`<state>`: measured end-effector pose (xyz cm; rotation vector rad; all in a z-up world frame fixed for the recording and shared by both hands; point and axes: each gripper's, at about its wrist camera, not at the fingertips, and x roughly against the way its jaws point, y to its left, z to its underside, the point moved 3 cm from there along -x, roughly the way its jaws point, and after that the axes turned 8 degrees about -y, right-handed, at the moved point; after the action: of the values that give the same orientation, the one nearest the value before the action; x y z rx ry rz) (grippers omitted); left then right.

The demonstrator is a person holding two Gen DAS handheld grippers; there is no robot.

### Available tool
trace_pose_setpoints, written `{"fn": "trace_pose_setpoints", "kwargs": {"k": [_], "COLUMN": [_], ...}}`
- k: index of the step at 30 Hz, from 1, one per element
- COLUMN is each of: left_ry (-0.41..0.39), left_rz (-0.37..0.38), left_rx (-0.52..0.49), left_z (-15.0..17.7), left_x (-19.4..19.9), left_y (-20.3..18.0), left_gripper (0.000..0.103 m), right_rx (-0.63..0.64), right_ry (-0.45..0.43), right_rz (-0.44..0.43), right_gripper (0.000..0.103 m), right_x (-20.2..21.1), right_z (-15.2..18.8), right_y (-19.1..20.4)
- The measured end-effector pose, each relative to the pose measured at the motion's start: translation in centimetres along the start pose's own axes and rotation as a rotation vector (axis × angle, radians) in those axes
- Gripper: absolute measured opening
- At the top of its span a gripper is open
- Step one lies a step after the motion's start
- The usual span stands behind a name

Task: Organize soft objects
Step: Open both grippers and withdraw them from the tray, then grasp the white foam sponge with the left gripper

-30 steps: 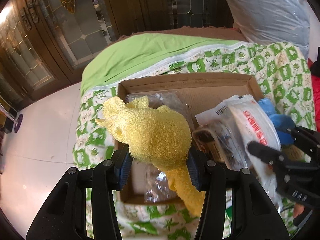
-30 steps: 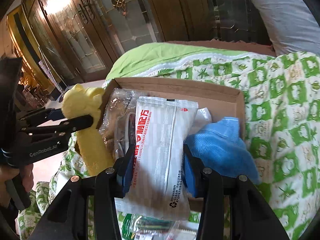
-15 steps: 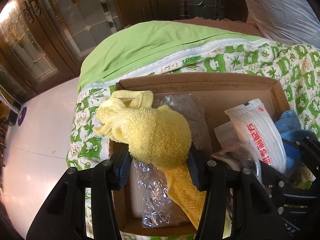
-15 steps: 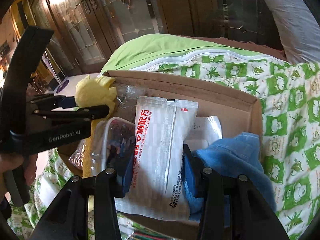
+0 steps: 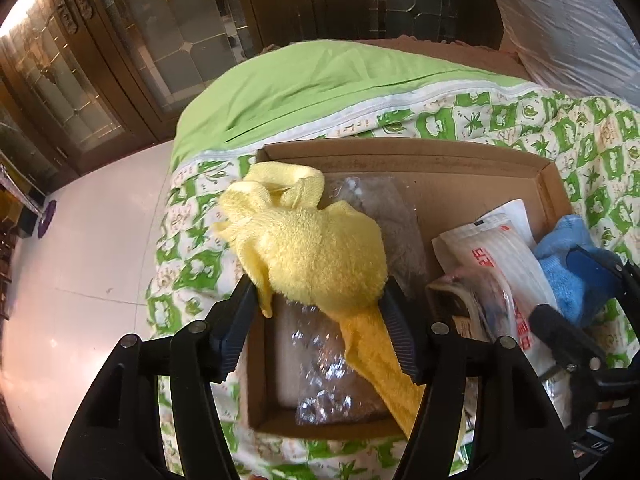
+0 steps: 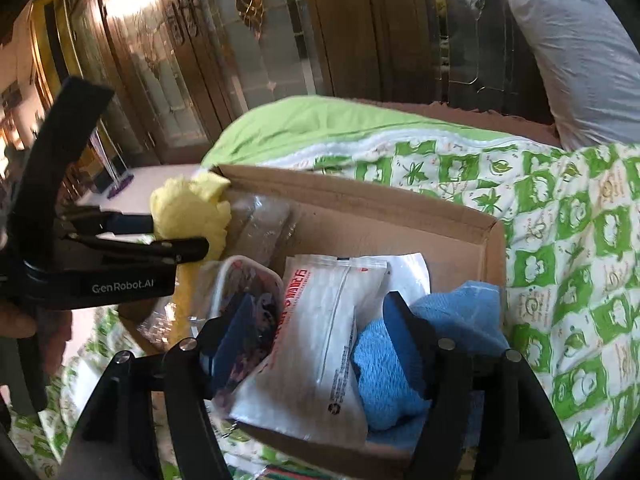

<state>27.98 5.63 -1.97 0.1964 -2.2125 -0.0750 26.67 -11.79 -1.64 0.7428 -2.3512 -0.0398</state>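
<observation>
Cardboard box on green-patterned quilted bed.

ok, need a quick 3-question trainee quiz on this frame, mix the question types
1. True or false: the left tool is shut on the yellow towel.
2. What lies between the right tool's fingers: A) green pillow B) white printed pouch C) nothing
3. Fill in: the blue towel sits at the ____ end of the cardboard box, seen from the left wrist.

Key: 1 true; 2 B; 3 right
</observation>
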Motion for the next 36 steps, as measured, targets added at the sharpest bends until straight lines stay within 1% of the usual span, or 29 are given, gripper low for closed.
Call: {"fn": "trace_pose_setpoints", "kwargs": {"k": [1, 2, 3, 5, 8, 12, 15, 23, 28, 31, 33, 36], "left_ry": [-0.001, -0.002, -0.006, -0.018, -0.014, -0.028, -0.026, -0.007, 0.010, 0.017, 0.018, 0.031], "left_rz": [0.003, 0.006, 0.008, 0.016, 0.018, 0.032, 0.057, 0.062, 0.037, 0.039, 0.044, 0.058], "left_rx": [0.008, 0.015, 0.021, 0.039, 0.046, 0.078, 0.118, 0.189, 0.163, 0.148, 0.142, 0.128], "left_z": [0.2, 0.4, 0.6, 1.2, 1.8, 3.3, 5.2, 11.3, 14.0, 15.1, 15.8, 16.4], "left_x": [0.4, 0.8, 1.1, 2.2, 3.0, 4.7, 6.0, 7.7, 8.2, 8.4, 8.3, 7.9], "left_y": [0.2, 0.3, 0.5, 0.9, 1.1, 1.5, 1.8, 2.2, 2.6, 3.2, 3.7, 3.7], "left_gripper": [0.074, 0.078, 0.078, 0.078, 0.078, 0.078, 0.078, 0.078, 0.078, 0.078, 0.079, 0.080], "right_rx": [-0.012, -0.022, -0.029, -0.044, -0.077, -0.114, -0.122, -0.175, -0.187, -0.206, -0.224, -0.247], "right_ry": [-0.006, -0.011, -0.016, -0.023, -0.028, -0.013, 0.009, 0.048, 0.079, 0.100, 0.113, 0.125], "right_rz": [-0.007, -0.013, -0.015, -0.019, -0.028, -0.037, -0.041, -0.054, -0.053, -0.048, -0.040, -0.028], "right_gripper": [0.070, 0.071, 0.071, 0.072, 0.072, 0.072, 0.072, 0.073, 0.073, 0.073, 0.080, 0.081], "right_x": [0.4, 0.8, 1.1, 2.0, 3.1, 4.4, 5.3, 7.5, 8.6, 9.0, 9.2, 9.3], "right_z": [0.0, 0.1, 0.2, 0.5, 1.1, 2.6, 4.1, 6.8, 8.5, 9.5, 10.0, 10.5], "right_y": [-0.1, -0.2, -0.2, -0.3, -0.5, -0.5, -0.3, -0.1, 0.0, -0.1, -0.4, -0.8]}}
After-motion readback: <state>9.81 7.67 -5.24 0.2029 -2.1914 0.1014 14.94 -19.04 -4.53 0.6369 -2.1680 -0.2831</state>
